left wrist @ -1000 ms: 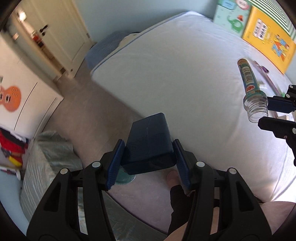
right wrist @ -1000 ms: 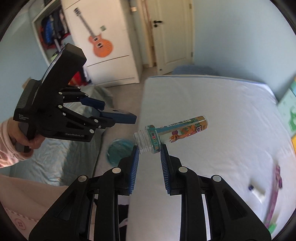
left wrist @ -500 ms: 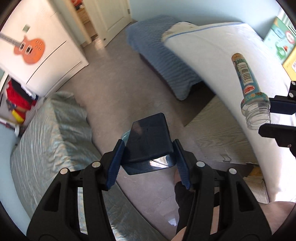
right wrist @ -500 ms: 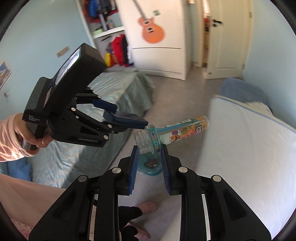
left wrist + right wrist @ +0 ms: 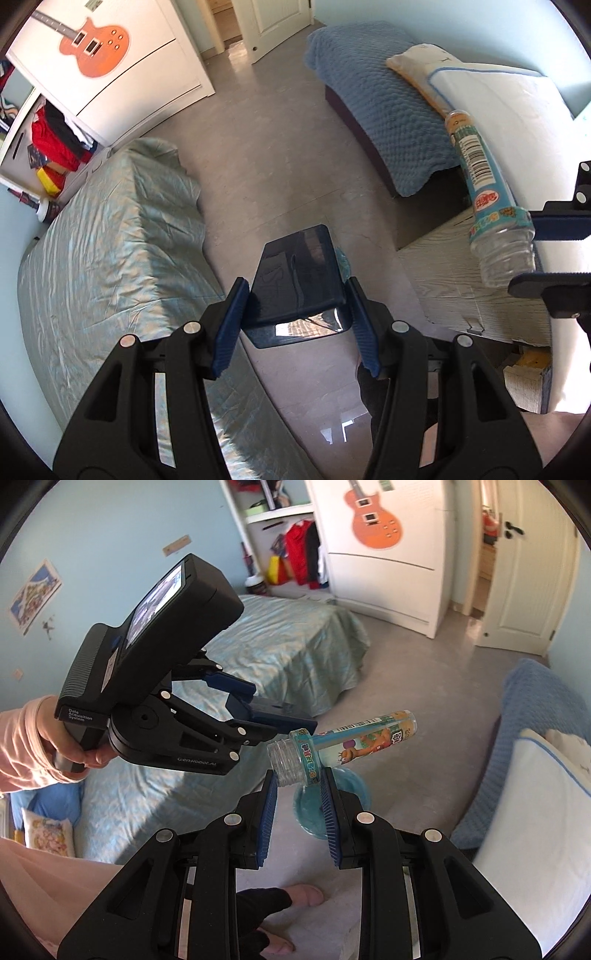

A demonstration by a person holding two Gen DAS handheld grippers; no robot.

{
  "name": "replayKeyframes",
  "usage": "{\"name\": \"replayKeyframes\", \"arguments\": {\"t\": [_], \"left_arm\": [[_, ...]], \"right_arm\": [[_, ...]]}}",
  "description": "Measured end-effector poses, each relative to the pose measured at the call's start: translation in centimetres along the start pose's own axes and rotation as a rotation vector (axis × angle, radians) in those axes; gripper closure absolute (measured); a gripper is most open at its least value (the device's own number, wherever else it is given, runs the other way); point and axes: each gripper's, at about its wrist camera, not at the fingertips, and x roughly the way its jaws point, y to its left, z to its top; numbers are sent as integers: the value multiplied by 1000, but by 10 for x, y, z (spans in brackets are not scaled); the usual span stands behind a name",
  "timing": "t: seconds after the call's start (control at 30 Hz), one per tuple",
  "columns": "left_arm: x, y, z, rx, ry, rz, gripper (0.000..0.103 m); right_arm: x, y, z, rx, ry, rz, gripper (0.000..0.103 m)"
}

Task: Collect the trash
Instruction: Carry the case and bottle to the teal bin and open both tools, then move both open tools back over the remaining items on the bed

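My left gripper (image 5: 295,295) is shut on a dark blue box (image 5: 297,275), held above the floor. My right gripper (image 5: 298,784) is shut on the neck end of an empty clear plastic bottle (image 5: 354,744) with a colourful cartoon label; the bottle lies sideways, open mouth to the left. The bottle (image 5: 484,192) and the right gripper's fingers (image 5: 561,225) show at the right of the left wrist view. The left gripper (image 5: 266,720) shows in the right wrist view, just left of the bottle. A teal round bin (image 5: 332,805) stands on the floor below both grippers, partly hidden.
A bed with a green-grey cover (image 5: 110,240) lies to the left. A white mattress (image 5: 535,830) with a blue blanket (image 5: 380,110) lies to the right. A white wardrobe with an orange guitar sticker (image 5: 373,517) and a door (image 5: 524,572) stand behind. My foot (image 5: 295,897) is on the grey floor.
Both grippers swung away from the white mattress toward the floor between the beds, each keeping its hold. The teal bin came into view beneath them.
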Motion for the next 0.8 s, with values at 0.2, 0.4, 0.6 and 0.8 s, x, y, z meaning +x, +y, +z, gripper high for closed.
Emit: {"name": "replayKeyframes", "arguments": {"t": [0.2, 0.4, 0.6, 0.8], "left_arm": [[19, 19, 0, -39, 28, -8, 52], [38, 34, 4, -38, 41, -9, 14], [51, 48, 8, -64, 78, -25, 13], [52, 44, 8, -54, 68, -30, 13]], "right_arm": [[22, 3, 14, -30, 32, 45, 77], [27, -11, 26, -5, 27, 42, 24], [17, -30, 28, 38, 29, 11, 24], [15, -33, 24, 58, 47, -5, 24]]}}
